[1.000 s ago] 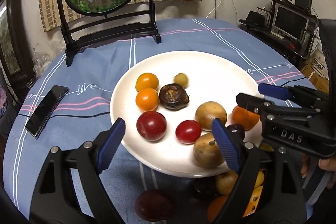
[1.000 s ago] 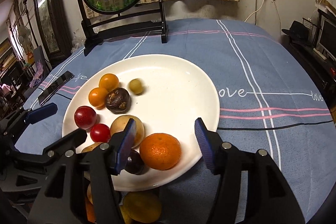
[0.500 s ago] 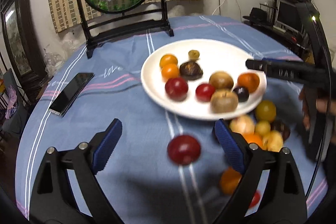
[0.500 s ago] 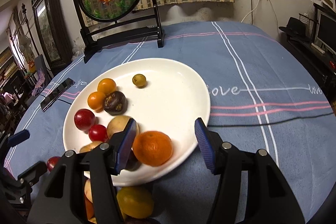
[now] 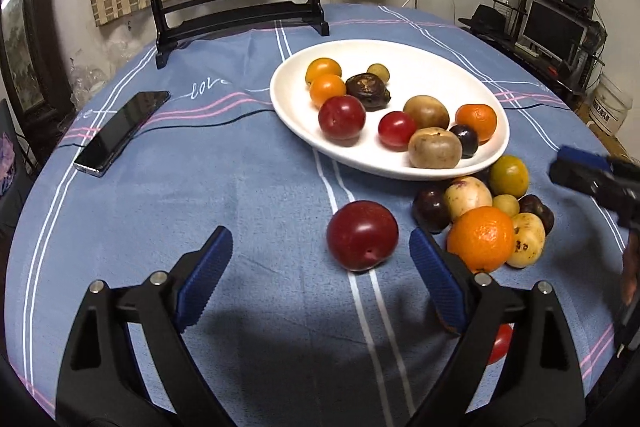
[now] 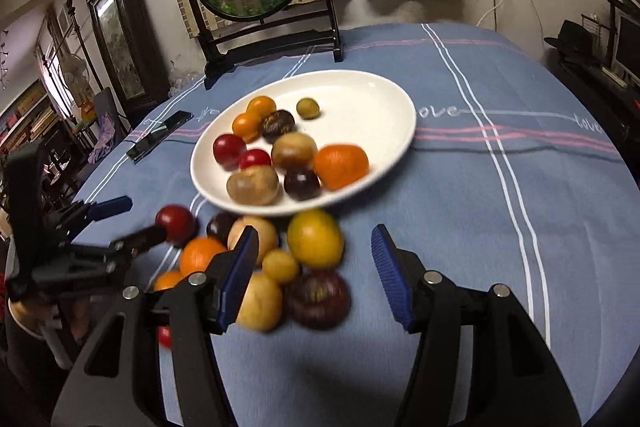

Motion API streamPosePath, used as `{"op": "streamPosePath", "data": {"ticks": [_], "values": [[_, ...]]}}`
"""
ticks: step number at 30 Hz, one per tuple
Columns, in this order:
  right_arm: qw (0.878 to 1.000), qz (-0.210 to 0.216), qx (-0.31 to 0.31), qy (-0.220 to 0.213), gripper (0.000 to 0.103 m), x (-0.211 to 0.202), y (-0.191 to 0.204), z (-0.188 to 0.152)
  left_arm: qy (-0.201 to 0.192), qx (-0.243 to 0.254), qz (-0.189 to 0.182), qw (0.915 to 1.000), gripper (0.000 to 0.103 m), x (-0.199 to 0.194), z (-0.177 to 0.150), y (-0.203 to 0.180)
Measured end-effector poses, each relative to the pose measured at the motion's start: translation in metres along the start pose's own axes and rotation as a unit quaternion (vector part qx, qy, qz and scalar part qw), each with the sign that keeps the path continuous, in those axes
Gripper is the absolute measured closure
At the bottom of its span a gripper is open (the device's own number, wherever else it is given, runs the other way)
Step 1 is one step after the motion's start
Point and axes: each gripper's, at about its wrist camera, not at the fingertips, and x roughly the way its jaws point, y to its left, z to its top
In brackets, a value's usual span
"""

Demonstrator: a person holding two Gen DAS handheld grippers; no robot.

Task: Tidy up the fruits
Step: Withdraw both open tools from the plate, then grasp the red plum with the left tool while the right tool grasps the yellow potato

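Note:
A white plate [image 5: 288,99] holds several fruits on the blue tablecloth; it also shows in the right wrist view [image 6: 384,99]. A dark red plum [image 5: 362,235] lies on the cloth just beyond my open, empty left gripper [image 5: 320,267], nearer its right finger. A loose pile with an orange [image 5: 480,239] sits to the plum's right, below the plate. My right gripper [image 6: 314,275] is open and empty, above the pile's yellow fruit [image 6: 315,243] and a dark purple fruit [image 6: 318,299]. The left gripper shows at the left of the right wrist view [image 6: 120,223].
A black phone [image 5: 122,131] lies on the cloth left of the plate. A round goldfish screen on a black stand [image 5: 236,7] stands at the table's back. A small red fruit [image 5: 498,343] lies behind my left gripper's right finger. Shelves and monitors stand beyond the right table edge.
Both grippers pulled back from the plate toward the near table edge. The loose pile and the red plum have come into fuller view. Both stay open.

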Motion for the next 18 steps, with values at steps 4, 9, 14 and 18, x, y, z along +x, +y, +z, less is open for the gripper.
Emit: {"op": "streamPosePath", "data": {"ticks": [4, 9, 14, 18], "values": [[1.000, 0.001, 0.008, 0.004, 0.044, -0.005, -0.002, -0.011, 0.003, 0.004, 0.001, 1.0000, 0.011, 0.000, 0.000, -0.002], [0.999, 0.029, 0.012, 0.009, 0.044, -0.010, 0.001, -0.021, 0.037, -0.004, -0.007, 0.9993, 0.025, 0.017, 0.006, -0.002], [0.999, 0.035, -0.001, 0.009, 0.044, -0.016, 0.002, -0.026, 0.051, -0.003, -0.017, 0.9985, 0.049, 0.027, 0.011, -0.011], [0.999, 0.029, -0.002, 0.012, 0.044, -0.018, -0.003, -0.029, 0.052, 0.017, -0.009, 0.9985, 0.062, 0.032, 0.012, -0.026]]}}
